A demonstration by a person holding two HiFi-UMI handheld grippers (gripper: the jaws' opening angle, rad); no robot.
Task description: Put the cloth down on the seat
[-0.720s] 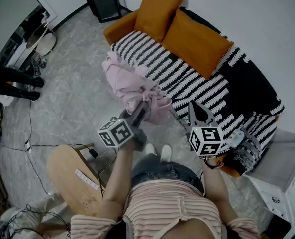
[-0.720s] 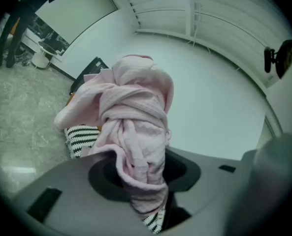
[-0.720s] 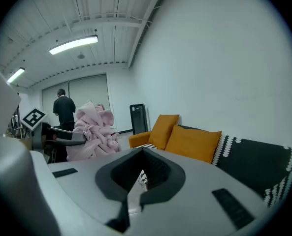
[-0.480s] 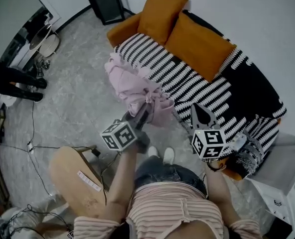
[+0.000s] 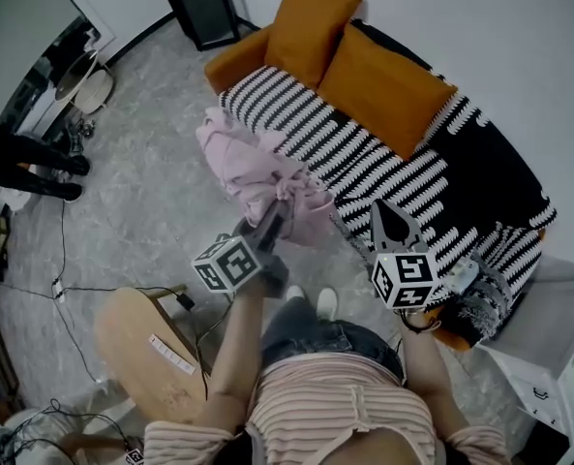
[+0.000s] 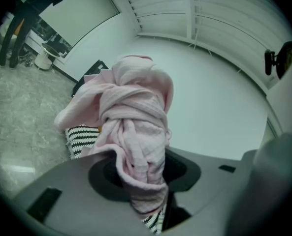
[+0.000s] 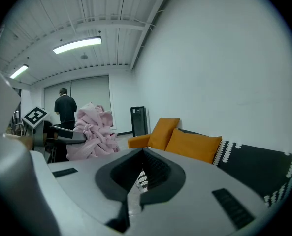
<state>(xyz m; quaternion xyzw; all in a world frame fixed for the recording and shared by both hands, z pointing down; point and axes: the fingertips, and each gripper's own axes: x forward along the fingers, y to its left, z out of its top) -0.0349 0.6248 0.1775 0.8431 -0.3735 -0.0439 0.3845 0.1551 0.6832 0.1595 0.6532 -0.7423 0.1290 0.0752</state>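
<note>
1. The pink cloth [image 5: 265, 172] is not on the seat yet. It hangs bunched and twisted from the left gripper [image 5: 279, 209], in the air over the floor [image 5: 151, 201], just in front of the sofa's front edge.
2. The left gripper's jaws are clenched on a fold of the cloth. The left gripper view shows fabric pinched between them, with the rest bulging up and forward.
3. The right gripper [image 5: 387, 223] has its jaws together with nothing between them. It hovers near the seat's front edge, apart from the cloth.
4. The seat [image 5: 383, 168], under a black-and-white striped cover, carries no part of the cloth as far as the head view shows. The 2 orange cushions [image 5: 349, 61] lean at its back, and the striped area in front of them is free.
5. Judged from this, the pick-up and most of the carry are done. What is left is the end of the task:
   - bring the bundle over the striped cover;
   - lower it until the seat takes its weight;
   - release the left jaws and draw clear.
</note>
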